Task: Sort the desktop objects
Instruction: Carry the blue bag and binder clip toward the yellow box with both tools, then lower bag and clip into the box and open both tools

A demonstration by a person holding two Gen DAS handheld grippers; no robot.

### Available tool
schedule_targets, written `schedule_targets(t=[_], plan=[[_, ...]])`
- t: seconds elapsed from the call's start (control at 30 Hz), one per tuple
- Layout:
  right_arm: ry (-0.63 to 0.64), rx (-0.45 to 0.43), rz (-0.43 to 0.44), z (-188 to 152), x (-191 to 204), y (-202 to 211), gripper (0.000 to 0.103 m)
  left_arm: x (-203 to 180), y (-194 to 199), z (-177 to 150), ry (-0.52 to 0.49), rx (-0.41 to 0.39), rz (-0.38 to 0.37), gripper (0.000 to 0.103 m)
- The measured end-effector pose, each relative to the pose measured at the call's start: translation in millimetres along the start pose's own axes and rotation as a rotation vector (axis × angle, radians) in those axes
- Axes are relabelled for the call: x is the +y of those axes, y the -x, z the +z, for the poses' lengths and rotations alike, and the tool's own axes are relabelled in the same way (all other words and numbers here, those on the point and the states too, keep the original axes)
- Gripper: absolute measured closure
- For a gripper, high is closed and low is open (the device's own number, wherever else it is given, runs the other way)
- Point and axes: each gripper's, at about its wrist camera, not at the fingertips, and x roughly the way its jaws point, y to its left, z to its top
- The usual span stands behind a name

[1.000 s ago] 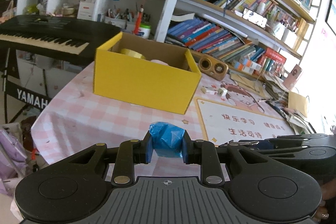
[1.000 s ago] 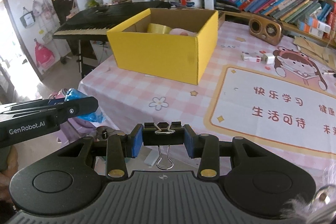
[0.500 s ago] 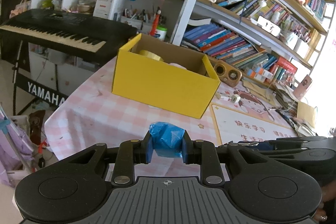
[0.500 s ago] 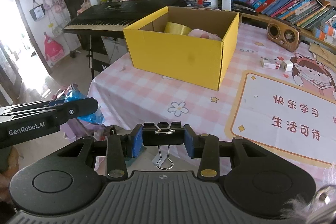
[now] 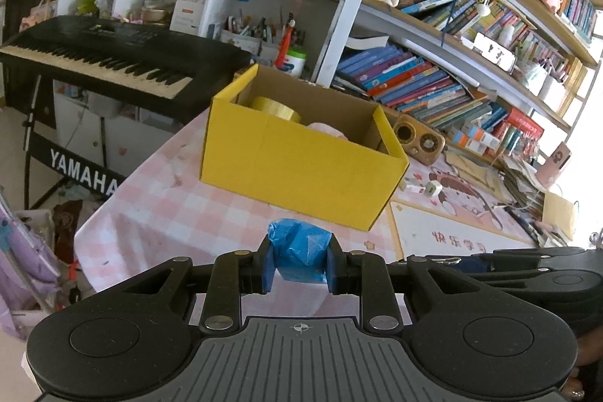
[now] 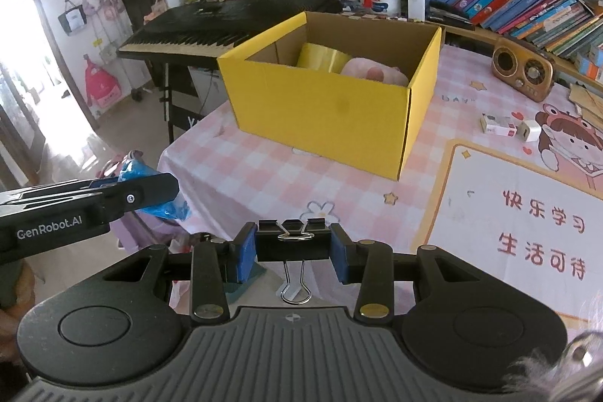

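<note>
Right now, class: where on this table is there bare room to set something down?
Free: checked cloth in front of the yellow box, and the printed mat beside it. Crowded: the far strip by the wooden radio and small white items.

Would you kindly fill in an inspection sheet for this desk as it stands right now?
Surface: pink checked tablecloth with a printed cartoon desk mat on it.
Job's things: open yellow cardboard box holding a yellow tape roll and a pink soft item; crumpled blue plastic wad; black binder clip.
Clutter: wooden retro radio; small white boxes.
Grippers: left tool shut on the wad; right tool shut on the clip, both short of the box.
Cables: nothing seen on the desk.
Surroundings: black keyboard; crowded bookshelves.
</note>
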Motion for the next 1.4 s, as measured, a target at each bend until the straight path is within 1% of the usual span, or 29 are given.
schedule_targets(t=[0.33, 0.6, 0.7, 0.87, 1.03, 1.13, 1.23, 1.4], plan=[[-0.01, -0.012, 0.018, 28, -22, -17, 0.065, -9, -30, 28, -0.011, -0.017, -0.001, 0.079], [-0.002, -0.064, 0.035, 64, -43, -29, 0.065, -19, -59, 63, -0.039, -0.064, 0.003, 0.079], [0.01, -0.087, 0.042, 79, -50, -33, 0.065, -23, -69, 76, -0.047, -0.082, 0.009, 0.079], [0.021, -0.115, 0.057, 102, -64, -42, 0.065, -25, -87, 96, -0.032, -0.109, 0.029, 0.079], [0.037, -0.133, 0.075, 125, -75, -58, 0.065, -28, -105, 115, -0.054, -0.127, 0.055, 0.079], [0.077, -0.135, 0.073, 136, -78, -71, 0.065, -29, -122, 123, -0.072, -0.111, 0.075, 0.079], [0.148, -0.093, 0.065, 143, -79, -90, 0.065, -27, -140, 126, -0.071, -0.064, 0.091, 0.079], [0.278, -0.022, 0.086, 150, -79, -121, 0.065, -28, -163, 121, -0.098, 0.007, 0.093, 0.079]])
